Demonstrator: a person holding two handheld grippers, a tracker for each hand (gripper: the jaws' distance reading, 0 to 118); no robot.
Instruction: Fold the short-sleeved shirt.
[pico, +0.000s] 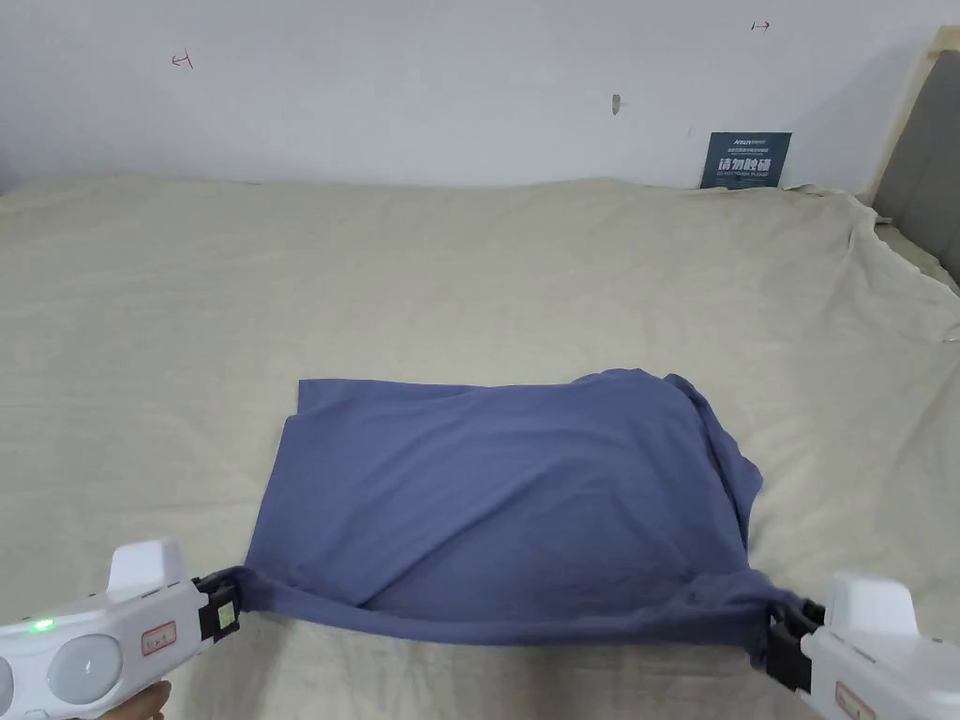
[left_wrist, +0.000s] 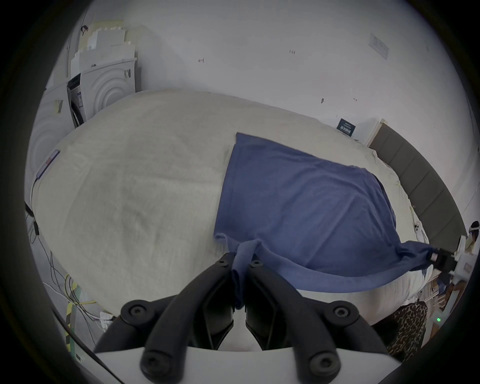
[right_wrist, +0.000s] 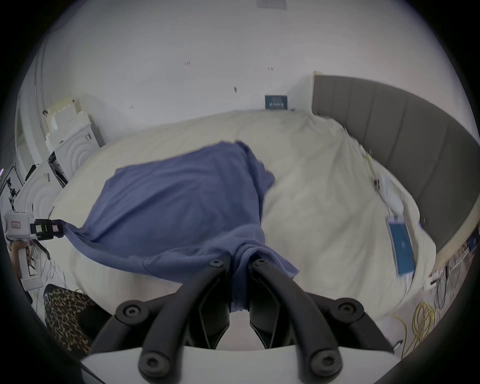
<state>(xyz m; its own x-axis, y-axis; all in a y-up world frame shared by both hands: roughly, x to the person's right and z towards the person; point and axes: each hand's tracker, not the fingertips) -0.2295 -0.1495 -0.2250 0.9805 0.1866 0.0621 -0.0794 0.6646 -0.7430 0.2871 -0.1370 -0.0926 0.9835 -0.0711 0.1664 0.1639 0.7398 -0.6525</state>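
A blue short-sleeved shirt (pico: 506, 506) lies on the beige bed, its near edge lifted and stretched taut between my two grippers. My left gripper (pico: 225, 605) is shut on the near left corner; in the left gripper view the cloth (left_wrist: 298, 202) is bunched between its jaws (left_wrist: 240, 263). My right gripper (pico: 783, 642) is shut on the near right corner, with the cloth (right_wrist: 176, 205) gathered between its jaws (right_wrist: 239, 262). The far edge of the shirt rests flat on the bed. The right side bulges up in a rumpled fold.
The bed sheet (pico: 469, 281) spreads wide beyond and beside the shirt. A grey headboard (pico: 928, 169) stands at the right. A dark sign (pico: 745, 159) leans on the white wall. White appliances (left_wrist: 104, 83) stand left of the bed, with cables (left_wrist: 70, 291) on the floor.
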